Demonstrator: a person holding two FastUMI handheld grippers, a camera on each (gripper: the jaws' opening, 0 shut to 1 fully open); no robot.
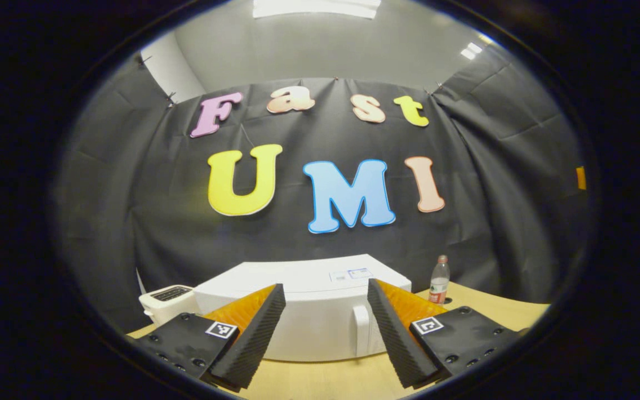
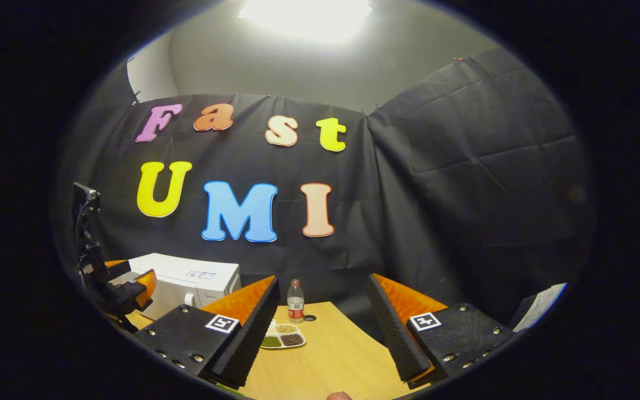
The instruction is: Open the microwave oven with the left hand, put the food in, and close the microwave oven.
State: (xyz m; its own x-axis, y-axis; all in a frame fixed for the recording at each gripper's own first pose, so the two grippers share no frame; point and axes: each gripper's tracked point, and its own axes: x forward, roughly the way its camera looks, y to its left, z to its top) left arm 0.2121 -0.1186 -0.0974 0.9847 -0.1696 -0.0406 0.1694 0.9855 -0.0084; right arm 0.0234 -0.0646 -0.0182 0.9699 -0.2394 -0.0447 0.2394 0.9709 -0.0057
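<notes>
A white microwave oven (image 1: pixel 309 311) stands on the wooden table with its door closed; its vertical handle (image 1: pixel 361 330) is at the right of its front. My left gripper (image 1: pixel 325 333) is open a short way in front of the oven, with the oven's front seen between its fingers. The oven (image 2: pixel 186 280) also appears at the left of the right gripper view, with the left gripper (image 2: pixel 131 291) beside it. A white divided tray of food (image 2: pixel 282 336) lies on the table. My right gripper (image 2: pixel 323 333) is open above the table, with the tray ahead near its left finger.
A white toaster (image 1: pixel 167 300) stands to the left of the oven. A plastic bottle with a red cap (image 1: pixel 439 280) stands to the oven's right, just behind the tray in the right gripper view (image 2: pixel 295 301). The light wooden table (image 2: pixel 331 355) reaches the black cloth wall.
</notes>
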